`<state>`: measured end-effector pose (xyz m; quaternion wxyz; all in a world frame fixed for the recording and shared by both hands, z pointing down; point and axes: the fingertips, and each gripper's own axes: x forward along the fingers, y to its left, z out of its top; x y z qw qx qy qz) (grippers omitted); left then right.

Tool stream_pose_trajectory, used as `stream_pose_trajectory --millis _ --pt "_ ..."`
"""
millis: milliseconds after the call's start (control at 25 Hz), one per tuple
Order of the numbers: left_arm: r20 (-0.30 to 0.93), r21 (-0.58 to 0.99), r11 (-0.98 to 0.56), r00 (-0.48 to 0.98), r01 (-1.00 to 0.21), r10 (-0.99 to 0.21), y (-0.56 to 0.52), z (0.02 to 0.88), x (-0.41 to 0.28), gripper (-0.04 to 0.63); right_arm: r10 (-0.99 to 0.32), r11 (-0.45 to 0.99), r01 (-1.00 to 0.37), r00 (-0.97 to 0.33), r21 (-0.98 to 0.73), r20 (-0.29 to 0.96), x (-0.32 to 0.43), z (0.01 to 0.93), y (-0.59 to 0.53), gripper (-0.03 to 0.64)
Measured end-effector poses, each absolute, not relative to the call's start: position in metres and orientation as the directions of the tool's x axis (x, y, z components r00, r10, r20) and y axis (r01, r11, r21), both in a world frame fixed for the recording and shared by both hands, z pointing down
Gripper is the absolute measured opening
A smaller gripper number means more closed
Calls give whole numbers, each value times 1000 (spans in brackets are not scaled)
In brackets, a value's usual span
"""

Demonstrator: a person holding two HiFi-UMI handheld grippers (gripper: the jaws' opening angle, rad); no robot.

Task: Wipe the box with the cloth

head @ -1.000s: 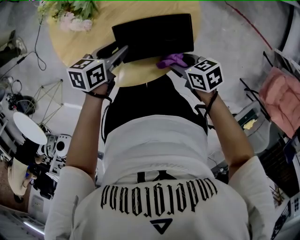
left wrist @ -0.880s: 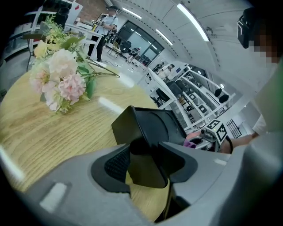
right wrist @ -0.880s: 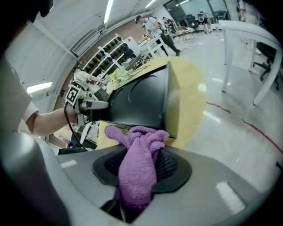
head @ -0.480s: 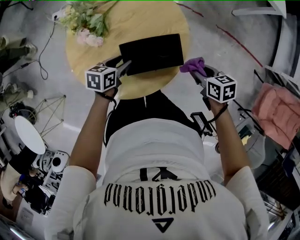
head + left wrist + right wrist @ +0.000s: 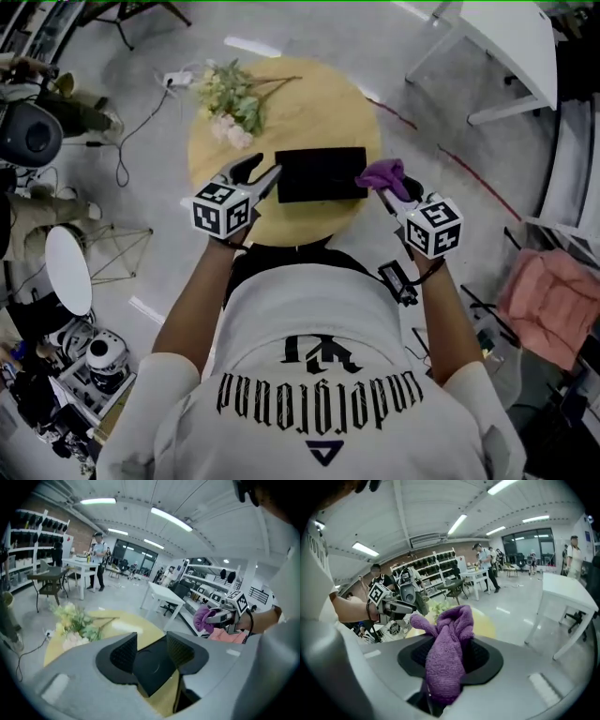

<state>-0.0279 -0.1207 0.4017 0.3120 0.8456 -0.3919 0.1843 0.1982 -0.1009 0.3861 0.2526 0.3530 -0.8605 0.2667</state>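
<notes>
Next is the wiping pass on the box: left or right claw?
Right: the right claw is shut on the purple cloth, beside the black box's right end; the left claw is open, holding nothing.

A large open lab or workshop, probably for robotics: strip lights (image 5: 98,501) on a bare ceiling, stocked shelves (image 5: 28,536) along the wall, white tables (image 5: 506,42) on a grey concrete floor (image 5: 450,216), office chairs (image 5: 169,605), people (image 5: 97,559) standing about

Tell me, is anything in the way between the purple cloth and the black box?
No, nothing visible. The cloth in the right claw sits right beside the box; the flowers lie well off to the side.
</notes>
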Motion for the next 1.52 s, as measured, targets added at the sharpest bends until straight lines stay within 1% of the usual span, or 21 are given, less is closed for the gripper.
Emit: stream_pose_trajectory --millis 80,200,280,360,480,800,1200,1520 --pt "481 338 -534 630 -775 -610 -127 354 -28 192 -506 663 -712 -654 -231 563 186 350 -112 144" --pt "359 244 -580 628 -777 -690 -135 278 -26 126 -547 728 -668 -700 -152 459 170 286 -126 144" --pt "278 207 -594 629 -777 -726 -127 233 -28 74 -562 757 -645 -725 -106 400 160 246 -121 144" --pt "208 179 -600 626 -780 -752 -118 197 -33 7 -569 777 -625 -745 -68 348 150 213 -116 144" --pt "154 142 -609 625 -780 -765 -110 166 -43 6 -571 794 -607 -766 -39 294 136 182 -112 144" --pt "154 52 -641 640 -766 -753 -68 122 -46 6 -606 777 -630 -756 -20 249 138 156 -81 144" --pt "92 75 -703 706 -708 -702 27 105 -98 6 -672 709 -704 -687 -26 277 100 158 18 144" --pt "75 124 -744 754 -657 -653 118 113 -152 8 -702 669 -743 -640 -18 312 43 159 121 144"
